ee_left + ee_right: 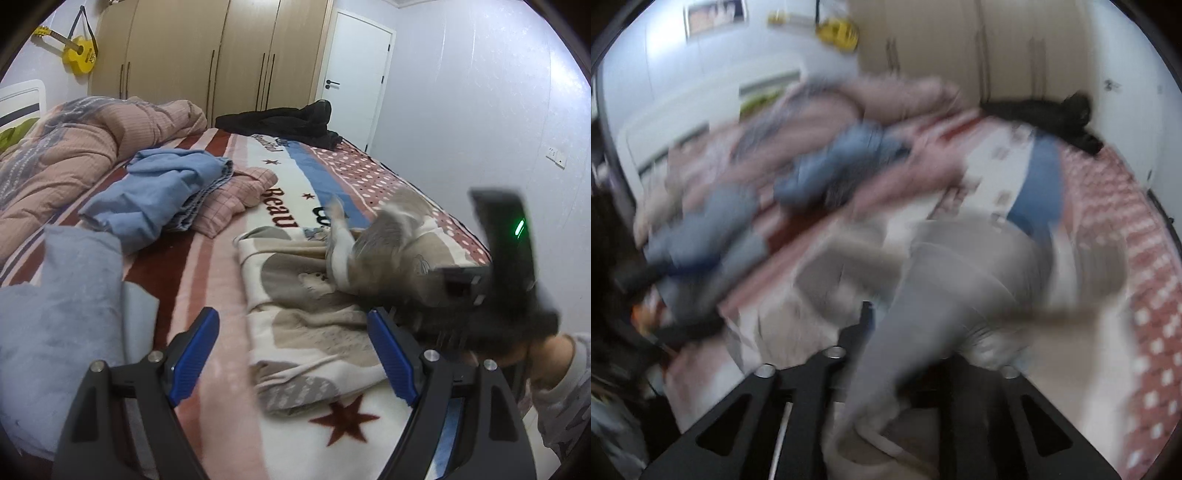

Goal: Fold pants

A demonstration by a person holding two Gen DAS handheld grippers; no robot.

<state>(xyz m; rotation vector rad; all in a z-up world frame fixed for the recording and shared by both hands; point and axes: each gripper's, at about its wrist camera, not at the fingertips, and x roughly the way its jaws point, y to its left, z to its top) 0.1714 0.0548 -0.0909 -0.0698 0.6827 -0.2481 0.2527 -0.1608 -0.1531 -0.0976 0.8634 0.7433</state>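
Fold is underway, not finished: the pants point(306, 295), beige/cream w/ a grey animal print, lie on the bed blanket point(221, 280) just ahead of the left gripper point(291, 354), partly flattened but w/ wrinkles, and one end is lifted into the air, blurred, toward the right side of the left wrist view. The right gripper point(461, 295) shows there as a dark smear w/ a green light, right at that lifted cloth; in its own view grey-beige fabric point(942, 295) drapes straight over the fingers, so it looks clamped on the pants, though blur hides the tips. Left gripper's blue fingers point(195, 354) stand wide apart, holding nothing, over the blanket at the pants' near edge. Judging from this, the first fold-over is mid-swing; left to do: lay that end down, line up edges, smooth, prob. fold again. Around: a blue garment point(159, 195) on a pink checked one point(236, 199) just beyond the pants, a grey-blue cloth point(62, 302) near left, rumpled pink duvet point(85, 136) further left, black clothing point(288, 122) at the far end. Nothing lies on the pants; the blue/pink pile sits near the far edge and could crowd a wide swing.
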